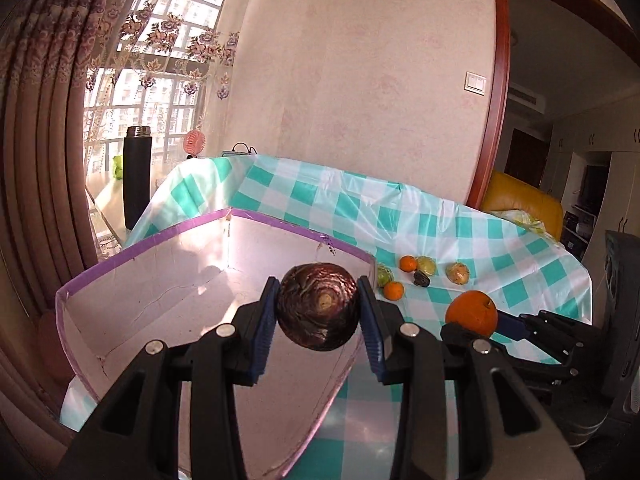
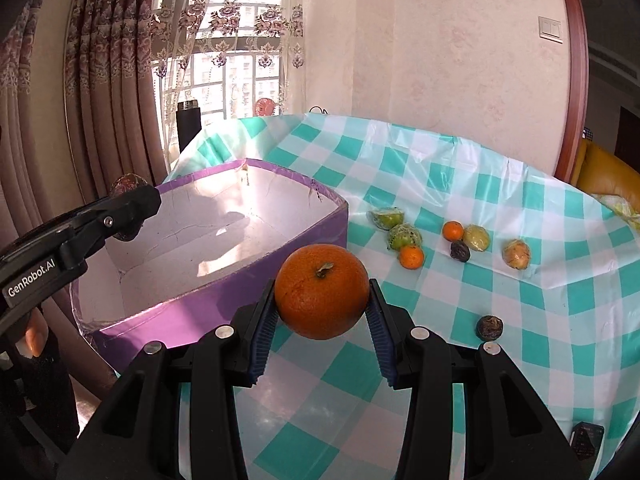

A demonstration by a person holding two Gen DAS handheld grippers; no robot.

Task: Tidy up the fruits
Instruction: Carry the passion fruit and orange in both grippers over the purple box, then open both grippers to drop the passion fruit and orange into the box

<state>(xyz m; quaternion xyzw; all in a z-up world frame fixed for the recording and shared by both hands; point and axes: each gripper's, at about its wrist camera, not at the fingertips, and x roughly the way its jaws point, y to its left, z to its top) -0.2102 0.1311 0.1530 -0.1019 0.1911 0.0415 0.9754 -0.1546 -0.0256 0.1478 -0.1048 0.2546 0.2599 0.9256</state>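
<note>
Here, the left gripper (image 1: 319, 306) clamps its ribbed blue pads (image 1: 264, 320) on a round, dark maroon fruit with glossy, marbled skin (image 1: 319, 306), carried in the air above the open purple-rimmed cardboard box with a white, cracked lining (image 1: 132, 256). The right gripper (image 2: 322, 292) grasps a large round orange with dimpled peel and a small green stem (image 2: 322, 292), lifted over the teal-and-white checked plastic tablecloth (image 2: 500, 184) just beside the box's purple front wall. Both grippers tilt gently downward, black arms splayed at six o'clock in each wrist view. From the right wrist, loose fruit lies at about two o'clock: two small tangerines (image 2: 412, 257), net-wrapped greenish fruits (image 2: 404, 236) and a wrinkled dark one (image 2: 460, 250) (another dark one (image 2: 490, 328) sits apart, nearer). A fingertip (image 2: 35, 336) shows at the left edge.
</note>
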